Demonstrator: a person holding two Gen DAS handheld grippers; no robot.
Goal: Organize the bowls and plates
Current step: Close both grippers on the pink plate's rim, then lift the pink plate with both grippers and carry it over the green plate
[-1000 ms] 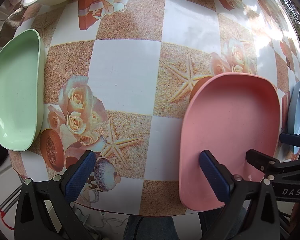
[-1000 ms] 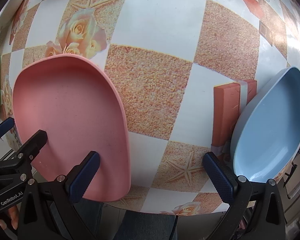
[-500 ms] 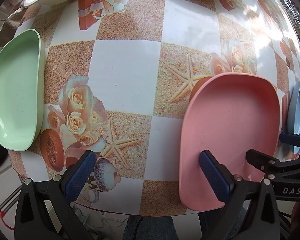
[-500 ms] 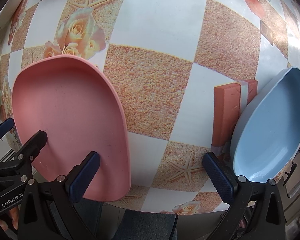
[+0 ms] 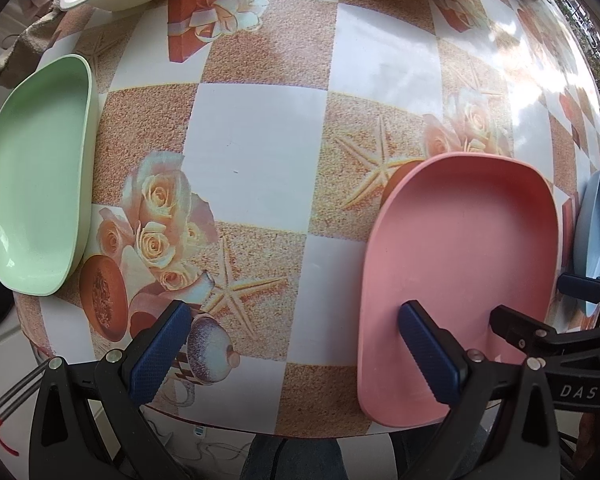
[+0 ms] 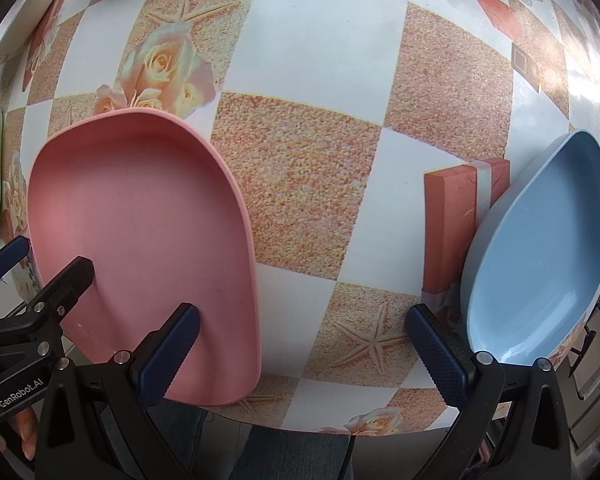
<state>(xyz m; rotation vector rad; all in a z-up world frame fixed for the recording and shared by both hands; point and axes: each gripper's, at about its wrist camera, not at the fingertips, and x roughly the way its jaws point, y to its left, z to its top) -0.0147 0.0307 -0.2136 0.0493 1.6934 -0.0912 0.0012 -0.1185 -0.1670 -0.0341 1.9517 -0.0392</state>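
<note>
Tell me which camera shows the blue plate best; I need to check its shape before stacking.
The right wrist view: the blue plate shows nearly whole there, inside and rim. The left wrist view catches only a thin, edge-on sliver at its right border, beyond the pink plate.

A glossy tablecloth [image 5: 256,148] covers the table, printed in white and sandy-orange checks with cream roses, starfish, seashells and red gift boxes. Its near edge curves across the bottom of both views. Below that edge a person's blue denim trousers [image 6: 292,456] show. Past the far left corner, a crumpled beige cloth [image 5: 24,46] lies off the table.
</note>
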